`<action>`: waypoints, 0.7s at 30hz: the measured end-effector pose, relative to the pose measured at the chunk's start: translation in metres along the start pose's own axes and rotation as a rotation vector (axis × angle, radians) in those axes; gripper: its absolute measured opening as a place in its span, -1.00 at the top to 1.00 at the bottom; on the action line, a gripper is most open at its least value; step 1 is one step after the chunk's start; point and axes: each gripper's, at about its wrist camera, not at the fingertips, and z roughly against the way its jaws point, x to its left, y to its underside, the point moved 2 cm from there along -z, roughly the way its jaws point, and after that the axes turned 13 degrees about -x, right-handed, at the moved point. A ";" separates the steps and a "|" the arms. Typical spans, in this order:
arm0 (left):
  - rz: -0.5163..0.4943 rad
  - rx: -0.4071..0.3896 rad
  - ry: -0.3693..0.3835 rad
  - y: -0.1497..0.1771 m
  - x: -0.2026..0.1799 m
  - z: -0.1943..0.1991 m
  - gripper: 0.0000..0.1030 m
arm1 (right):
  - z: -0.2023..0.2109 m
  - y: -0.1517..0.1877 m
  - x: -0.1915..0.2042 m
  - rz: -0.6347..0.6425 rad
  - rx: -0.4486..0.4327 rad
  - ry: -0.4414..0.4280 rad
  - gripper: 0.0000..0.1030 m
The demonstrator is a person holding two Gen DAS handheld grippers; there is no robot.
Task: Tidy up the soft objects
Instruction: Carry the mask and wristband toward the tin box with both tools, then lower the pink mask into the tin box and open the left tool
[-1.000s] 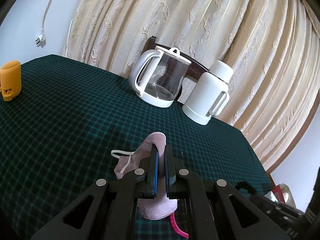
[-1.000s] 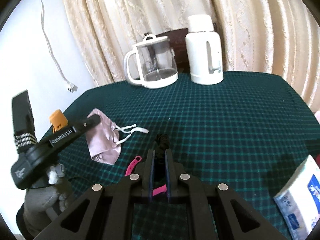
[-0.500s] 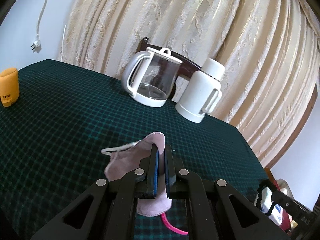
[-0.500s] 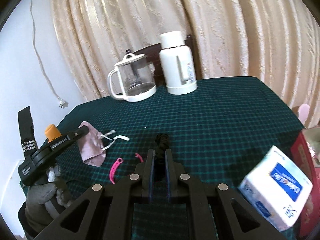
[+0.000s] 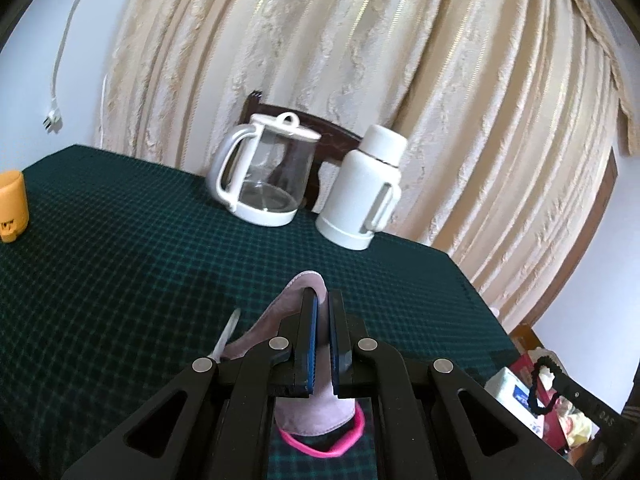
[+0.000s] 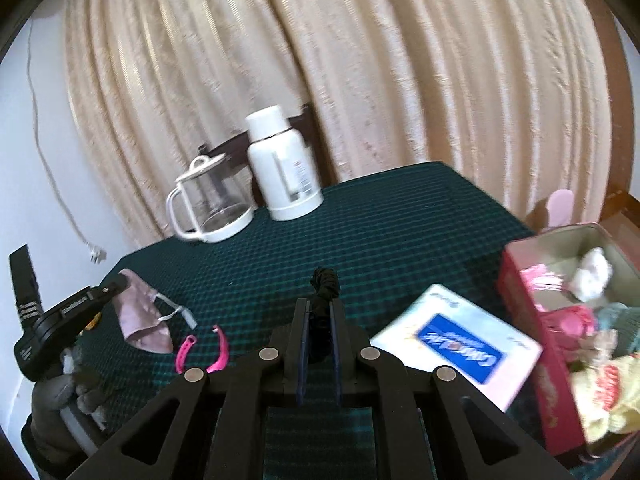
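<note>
The left tool (image 5: 322, 308) is clamped on a pink face mask (image 5: 316, 408) lifted above the green checked tabletop (image 5: 120, 248), its arms hiding most of the mask and part of a pink band (image 5: 332, 446) below. The right tool (image 6: 319, 312), angled down, grips a black hair tie (image 6: 325, 280) over the tabletop near a tissue pack (image 6: 460, 344). At right, a red box (image 6: 532, 336) of soft things is blurred and cut off.
</note>
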 end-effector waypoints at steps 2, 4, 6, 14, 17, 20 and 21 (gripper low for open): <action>-0.012 -0.001 0.015 -0.001 -0.009 0.002 0.92 | 0.006 -0.002 -0.010 -0.012 -0.015 0.018 0.81; -0.026 -0.001 0.034 -0.001 -0.021 0.005 0.92 | 0.013 -0.005 -0.022 -0.026 -0.033 0.040 0.81; -0.042 0.001 0.056 -0.001 -0.034 0.007 0.92 | 0.022 -0.007 -0.037 -0.045 -0.052 0.070 0.81; -0.101 0.015 0.155 0.002 -0.088 0.011 0.92 | 0.056 -0.016 -0.091 -0.105 -0.120 0.181 0.81; -0.126 0.019 0.193 0.005 -0.111 0.012 0.92 | 0.066 -0.019 -0.113 -0.127 -0.145 0.226 0.81; -0.144 0.034 0.240 0.009 -0.133 0.012 0.92 | 0.075 -0.020 -0.130 -0.145 -0.160 0.254 0.81; -0.148 0.038 0.250 0.010 -0.138 0.012 0.91 | 0.077 -0.019 -0.136 -0.153 -0.162 0.265 0.81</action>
